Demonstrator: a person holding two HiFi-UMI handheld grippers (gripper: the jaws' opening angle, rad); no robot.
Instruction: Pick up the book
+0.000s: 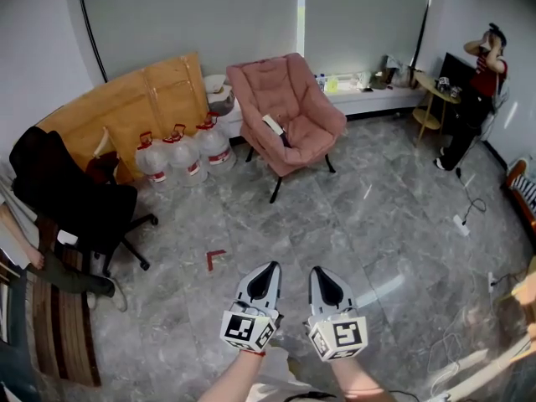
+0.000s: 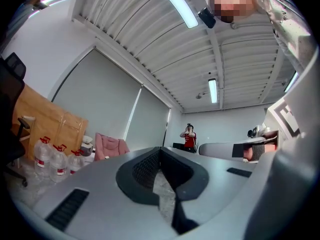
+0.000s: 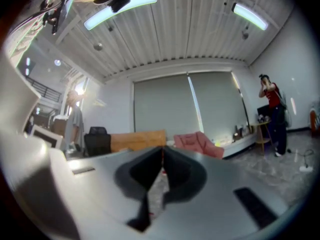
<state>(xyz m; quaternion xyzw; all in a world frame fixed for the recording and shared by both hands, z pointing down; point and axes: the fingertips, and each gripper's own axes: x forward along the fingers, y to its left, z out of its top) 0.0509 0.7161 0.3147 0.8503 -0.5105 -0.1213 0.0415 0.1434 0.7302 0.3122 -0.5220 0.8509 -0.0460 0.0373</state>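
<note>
Since both pairs of tongs hang well short of the pink armchair [image 1: 289, 107], we judge the step in hand to be the approach, with the pick not yet begun. Far left of the armchair sits a black office chair [image 1: 71, 195], then wooden boards [image 1: 134, 99] leaning on the wall with water jugs [image 1: 180, 153] before them. None of these stands between us and the armchair, so the floor [image 1: 368, 216] in front of it offers a straight path.

Our left tongs [image 1: 270, 268] are pinched together at the tips with nothing between them. Our right tongs [image 1: 319, 271], just beside them, are likewise closed and empty.

To do this well, we would walk up to the armchair's front edge and spread one pair wide before reaching in. We would come at the book [image 1: 274, 127] along a free edge so that one jaw can slide beneath it. The soft seat will probably give, though a cover caught alone could flop open.

The book, as we read the slim pale thing with a dark end, lies slanted on the armchair's seat. It is well apart from both tongs, ahead of them and roughly in line with the left pair. Right of the armchair a person [image 1: 484, 74] stands by a small round worktop [image 1: 431, 86], clear of our path.
</note>
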